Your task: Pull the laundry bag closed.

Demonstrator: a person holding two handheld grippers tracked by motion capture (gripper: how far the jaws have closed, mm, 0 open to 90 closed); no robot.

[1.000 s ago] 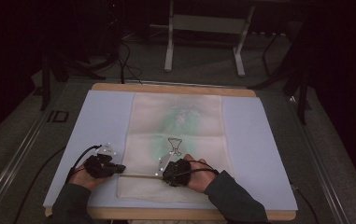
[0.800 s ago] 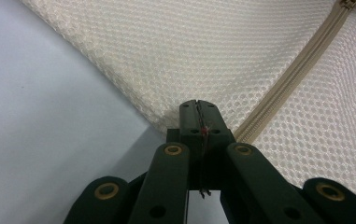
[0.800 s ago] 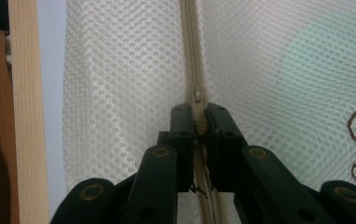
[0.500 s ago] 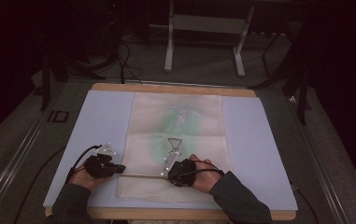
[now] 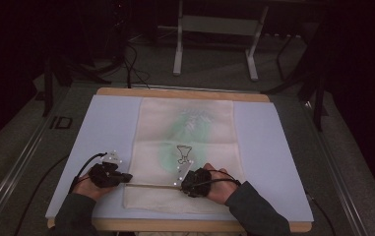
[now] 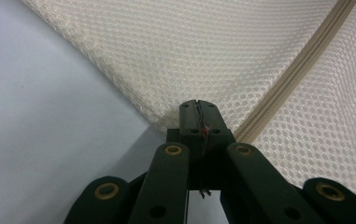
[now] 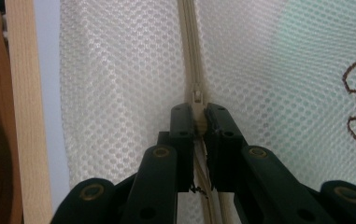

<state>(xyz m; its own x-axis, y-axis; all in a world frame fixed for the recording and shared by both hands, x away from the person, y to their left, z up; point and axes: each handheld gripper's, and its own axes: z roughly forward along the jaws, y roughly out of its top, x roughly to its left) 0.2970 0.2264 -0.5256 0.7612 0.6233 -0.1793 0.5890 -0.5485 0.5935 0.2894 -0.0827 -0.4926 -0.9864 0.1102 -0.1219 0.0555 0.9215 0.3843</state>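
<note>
The mesh laundry bag (image 5: 185, 152) lies flat on the blue mat (image 5: 273, 162) that covers the table (image 5: 185, 92), with a garment bearing a green print visible through the mesh. The zipper (image 5: 150, 185) runs across the bag near its near edge.

Left hand-held gripper (image 6: 198, 106): jaws fully closed, pinching the bag's corner where the zipper tape (image 6: 297, 70) ends. Judged function: anchoring the bag.

Right hand-held gripper (image 7: 199, 114): jaws closed narrowly on the zipper pull (image 7: 197, 100), partway along the track, roughly mid-width of the bag in the high view.

Judged progress: both grips are established, and the slider stands about midway along the zipper. Remaining travel covers the rest of the track. Whether the stretch by the slider is meshed or parted cannot be told, so the direction of work, opening or closing, remains undetermined.
</note>
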